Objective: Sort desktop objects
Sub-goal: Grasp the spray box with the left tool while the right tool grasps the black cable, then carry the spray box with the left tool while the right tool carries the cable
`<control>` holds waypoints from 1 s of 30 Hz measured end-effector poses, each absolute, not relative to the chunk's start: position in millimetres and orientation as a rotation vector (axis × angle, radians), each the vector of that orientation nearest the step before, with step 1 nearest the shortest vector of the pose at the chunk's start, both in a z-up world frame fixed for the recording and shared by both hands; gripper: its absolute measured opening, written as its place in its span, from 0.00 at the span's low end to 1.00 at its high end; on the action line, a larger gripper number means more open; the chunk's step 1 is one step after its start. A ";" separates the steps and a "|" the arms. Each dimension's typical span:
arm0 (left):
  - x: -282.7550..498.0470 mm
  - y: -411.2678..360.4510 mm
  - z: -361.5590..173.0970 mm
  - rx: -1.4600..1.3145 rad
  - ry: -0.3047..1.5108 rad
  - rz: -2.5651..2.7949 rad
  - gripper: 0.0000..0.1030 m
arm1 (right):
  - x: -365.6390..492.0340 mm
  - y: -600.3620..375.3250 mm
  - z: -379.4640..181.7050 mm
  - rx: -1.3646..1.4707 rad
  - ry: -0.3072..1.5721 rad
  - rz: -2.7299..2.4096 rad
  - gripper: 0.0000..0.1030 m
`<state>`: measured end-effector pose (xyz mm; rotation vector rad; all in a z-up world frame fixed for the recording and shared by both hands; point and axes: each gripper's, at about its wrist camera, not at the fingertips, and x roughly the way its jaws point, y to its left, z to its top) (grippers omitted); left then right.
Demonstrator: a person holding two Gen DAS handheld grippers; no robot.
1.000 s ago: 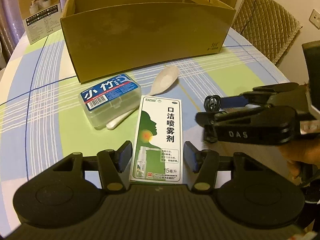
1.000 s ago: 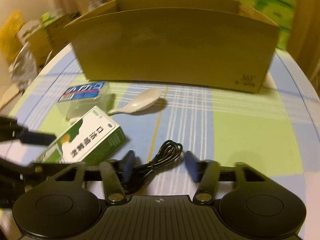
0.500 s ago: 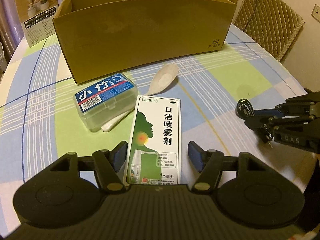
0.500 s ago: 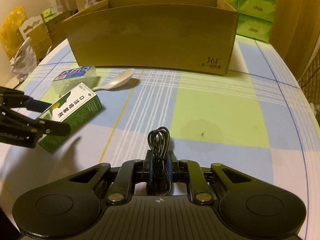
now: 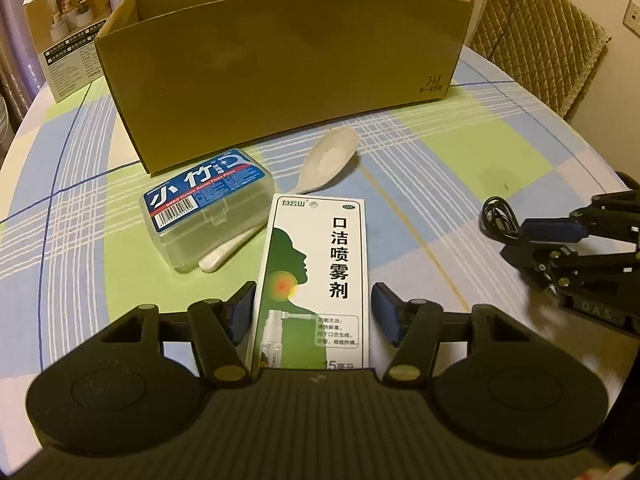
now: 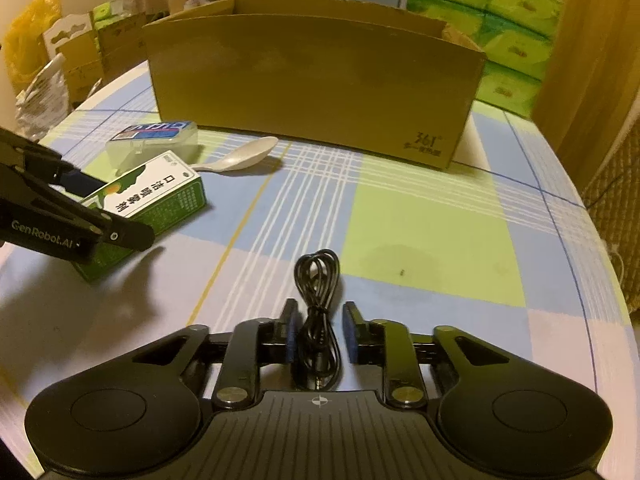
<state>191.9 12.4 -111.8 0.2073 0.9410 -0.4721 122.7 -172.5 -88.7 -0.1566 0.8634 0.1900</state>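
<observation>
A green-and-white throat spray box (image 5: 316, 272) lies flat on the checked tablecloth. My left gripper (image 5: 312, 312) is open, its blue pads straddling the box's near end with hardly any gap. Behind the box are a clear floss-pick case (image 5: 208, 208) with a blue label and a white spoon (image 5: 328, 160). A tall cardboard box (image 5: 280, 72) stands further back. To the right, a coiled black cable (image 6: 318, 280) rests on the table between the pads of my right gripper (image 6: 320, 332). The right jaws stand a little apart, with slim gaps beside the cable.
A small printed carton (image 5: 68, 28) stands at the table's far left. A quilted chair (image 5: 536, 40) is beyond the right edge. Green tissue packs (image 6: 500, 32) are stacked behind the cardboard box. The round table's edge curves close on the right.
The right gripper closed on the cable and drew it back to the right, away from the spray box. Its jaws have since loosened slightly. The left gripper edged forward over the spray box.
</observation>
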 end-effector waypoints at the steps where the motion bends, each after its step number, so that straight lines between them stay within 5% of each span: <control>1: 191.8 12.7 -112.5 0.199 0.941 -0.465 0.52 | 122.2 -173.1 -89.0 -0.152 0.861 0.187 0.24; 8: 191.4 10.1 -115.4 0.189 0.934 -0.446 0.52 | 121.6 -172.6 -88.7 -0.145 0.858 0.196 0.24; 13: 192.0 8.0 -114.8 0.188 0.936 -0.444 0.52 | 121.4 -170.9 -88.4 -0.140 0.861 0.210 0.13; 30: 157.7 3.5 -84.8 0.130 0.911 -0.436 0.50 | 105.4 -175.4 -67.0 -0.075 0.810 0.209 0.12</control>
